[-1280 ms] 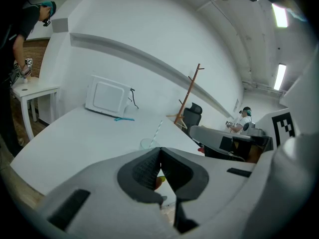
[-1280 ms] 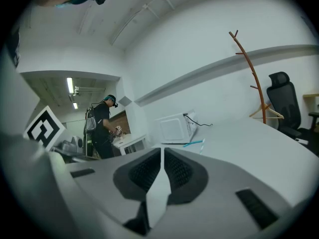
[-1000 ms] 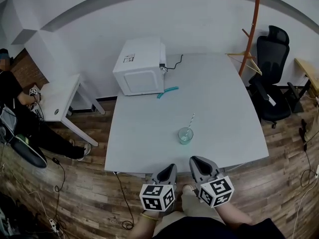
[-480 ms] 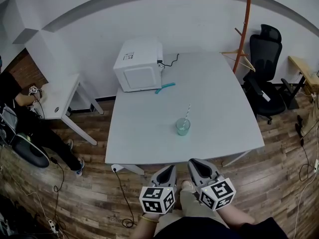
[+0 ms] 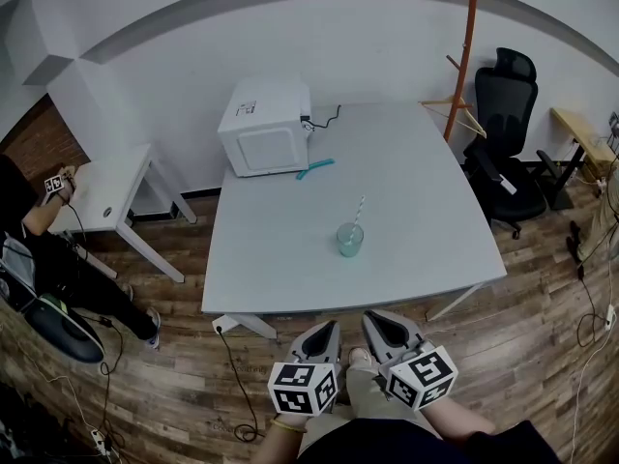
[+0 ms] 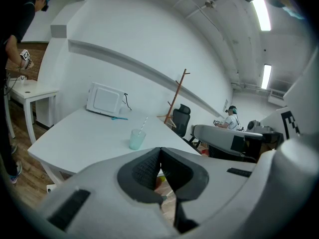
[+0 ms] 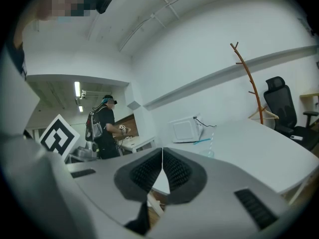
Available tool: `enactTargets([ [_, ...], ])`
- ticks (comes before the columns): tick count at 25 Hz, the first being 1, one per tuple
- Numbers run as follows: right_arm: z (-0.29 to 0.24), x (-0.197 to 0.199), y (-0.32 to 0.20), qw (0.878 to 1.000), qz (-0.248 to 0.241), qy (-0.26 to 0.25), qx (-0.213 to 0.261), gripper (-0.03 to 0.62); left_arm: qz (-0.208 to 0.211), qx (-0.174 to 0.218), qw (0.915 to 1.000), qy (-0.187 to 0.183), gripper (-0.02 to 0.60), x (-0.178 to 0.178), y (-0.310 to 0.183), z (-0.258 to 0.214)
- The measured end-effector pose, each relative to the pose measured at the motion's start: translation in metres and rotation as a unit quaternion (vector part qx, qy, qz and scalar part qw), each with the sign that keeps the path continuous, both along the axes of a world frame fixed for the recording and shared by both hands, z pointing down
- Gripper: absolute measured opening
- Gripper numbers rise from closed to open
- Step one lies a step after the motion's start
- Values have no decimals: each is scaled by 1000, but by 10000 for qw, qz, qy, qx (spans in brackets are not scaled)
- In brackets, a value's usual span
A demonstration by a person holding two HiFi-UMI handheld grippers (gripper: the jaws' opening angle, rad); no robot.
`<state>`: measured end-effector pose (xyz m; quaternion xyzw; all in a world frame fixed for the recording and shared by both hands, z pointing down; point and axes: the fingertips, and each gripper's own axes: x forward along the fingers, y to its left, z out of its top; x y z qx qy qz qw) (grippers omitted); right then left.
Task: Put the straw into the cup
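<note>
A clear greenish cup (image 5: pixel 349 240) stands upright on the white table (image 5: pixel 280 259), with a striped straw (image 5: pixel 356 213) leaning out of it. The left gripper view shows the same cup (image 6: pixel 135 139) and straw (image 6: pixel 144 123) well ahead. Both grippers hang below the table's near edge, away from the cup. My left gripper (image 5: pixel 325 330) is shut, jaws meeting with nothing between them. My right gripper (image 5: pixel 381 323) is shut and empty too. In the right gripper view the cup (image 7: pixel 209 153) shows small beyond the closed jaws.
A white microwave (image 5: pixel 267 126) sits at the table's far left with a teal object (image 5: pixel 314 168) beside it. A wooden coat stand (image 5: pixel 462 56) and black office chair (image 5: pixel 508 129) stand to the right. A person sits at a small white desk (image 5: pixel 102 189) on the left.
Both grippers have drawn back from the table; the table, cup and straw now appear farther away. The cup and straw keep their place on the table.
</note>
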<state>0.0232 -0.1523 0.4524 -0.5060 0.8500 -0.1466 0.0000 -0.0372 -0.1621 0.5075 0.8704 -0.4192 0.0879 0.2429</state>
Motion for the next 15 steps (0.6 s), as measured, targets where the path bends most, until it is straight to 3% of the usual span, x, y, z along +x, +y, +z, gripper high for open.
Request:
enactTargets([
  [15,-9,-9,2,9999,-50,-103,71,31,-53,47,10000,47,18,-5,2,-7],
])
